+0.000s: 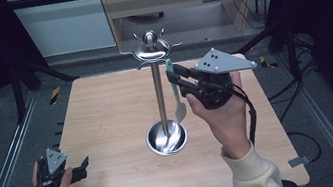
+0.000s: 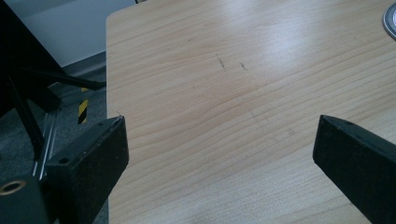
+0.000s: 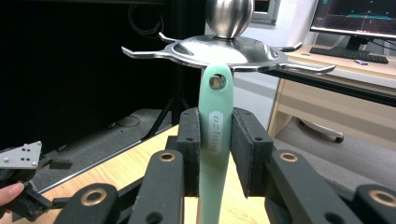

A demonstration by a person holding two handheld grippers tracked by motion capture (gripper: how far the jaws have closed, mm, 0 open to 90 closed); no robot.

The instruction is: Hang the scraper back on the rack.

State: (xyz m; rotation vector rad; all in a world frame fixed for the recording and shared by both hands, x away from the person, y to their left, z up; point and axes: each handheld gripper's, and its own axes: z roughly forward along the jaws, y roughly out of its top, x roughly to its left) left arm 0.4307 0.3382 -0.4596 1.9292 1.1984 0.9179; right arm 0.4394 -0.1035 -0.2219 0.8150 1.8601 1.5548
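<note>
The right tool (image 3: pixel 215 154) pinches the mint-green plastic spatula (image 3: pixel 215 135) by its handle, its hanging hole at a prong of the tall steel utensil stand (image 1: pixel 159 94), so a sideways tug could tip the stand, while the left tool (image 1: pixel 78 171) rests spread on the wooden table (image 1: pixel 107 113).

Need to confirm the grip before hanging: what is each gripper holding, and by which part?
The right gripper is shut on the green utensil, clamping the upper handle just below its hanging hole, near the rack. The left gripper is open, holding nothing.
</note>
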